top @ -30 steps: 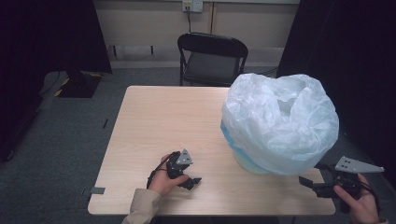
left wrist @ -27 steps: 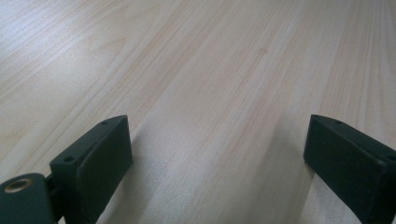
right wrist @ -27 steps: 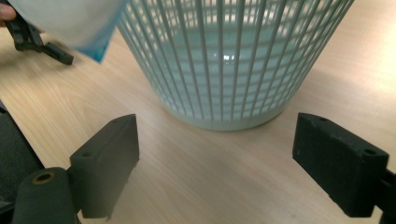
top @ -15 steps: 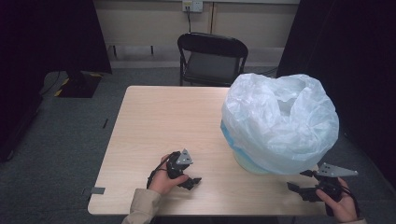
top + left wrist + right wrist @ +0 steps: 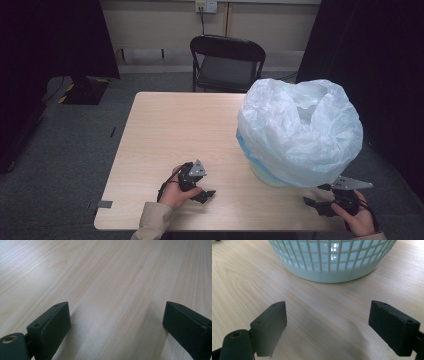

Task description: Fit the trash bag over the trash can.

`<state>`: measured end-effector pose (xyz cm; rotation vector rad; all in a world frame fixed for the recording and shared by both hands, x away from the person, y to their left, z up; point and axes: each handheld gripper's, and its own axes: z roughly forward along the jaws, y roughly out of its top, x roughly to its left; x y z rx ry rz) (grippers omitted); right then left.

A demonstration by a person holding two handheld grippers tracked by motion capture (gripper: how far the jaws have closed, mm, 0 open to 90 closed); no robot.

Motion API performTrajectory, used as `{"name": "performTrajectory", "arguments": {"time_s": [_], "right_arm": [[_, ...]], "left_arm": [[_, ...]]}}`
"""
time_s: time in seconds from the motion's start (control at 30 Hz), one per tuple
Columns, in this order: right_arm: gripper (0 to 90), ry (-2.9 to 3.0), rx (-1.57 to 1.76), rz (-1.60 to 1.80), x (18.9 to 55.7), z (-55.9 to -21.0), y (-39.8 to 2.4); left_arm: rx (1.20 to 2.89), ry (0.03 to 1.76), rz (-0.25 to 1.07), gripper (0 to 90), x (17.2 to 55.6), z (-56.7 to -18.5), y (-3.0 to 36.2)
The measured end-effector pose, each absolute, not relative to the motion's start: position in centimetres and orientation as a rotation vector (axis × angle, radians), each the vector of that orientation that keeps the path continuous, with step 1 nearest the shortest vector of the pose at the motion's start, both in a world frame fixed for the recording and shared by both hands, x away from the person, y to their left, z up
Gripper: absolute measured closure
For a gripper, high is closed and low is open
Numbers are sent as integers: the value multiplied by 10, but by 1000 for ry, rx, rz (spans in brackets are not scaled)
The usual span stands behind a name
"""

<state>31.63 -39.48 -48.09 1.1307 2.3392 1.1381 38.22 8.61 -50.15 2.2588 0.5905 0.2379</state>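
While the high view is looking down on the wooden table [image 5: 165, 130], the left gripper [image 5: 205, 194] is resting near its near edge, and the right gripper [image 5: 314, 206] is hovering at the near right corner, just beside the basket [image 5: 260, 172], which is sitting on the right side under a white plastic bag [image 5: 300, 130]. A black chair [image 5: 226, 62] is standing beyond the far edge.

Along the left gripper [image 5: 116, 322] view, the jaws are standing wide apart over bare wood.

Along the right gripper [image 5: 328, 325] view, the jaws are gaping too, empty, with the pale green lattice basket [image 5: 332, 260] lying near, ahead of them.
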Motion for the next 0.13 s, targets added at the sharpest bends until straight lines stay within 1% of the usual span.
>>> {"name": "performTrajectory", "arguments": {"time_s": [0.13], "right_arm": [[143,2335,1128,1137,317,-481,-394]], "left_arm": [[2260,586,237,71,383,-501,86]]}}
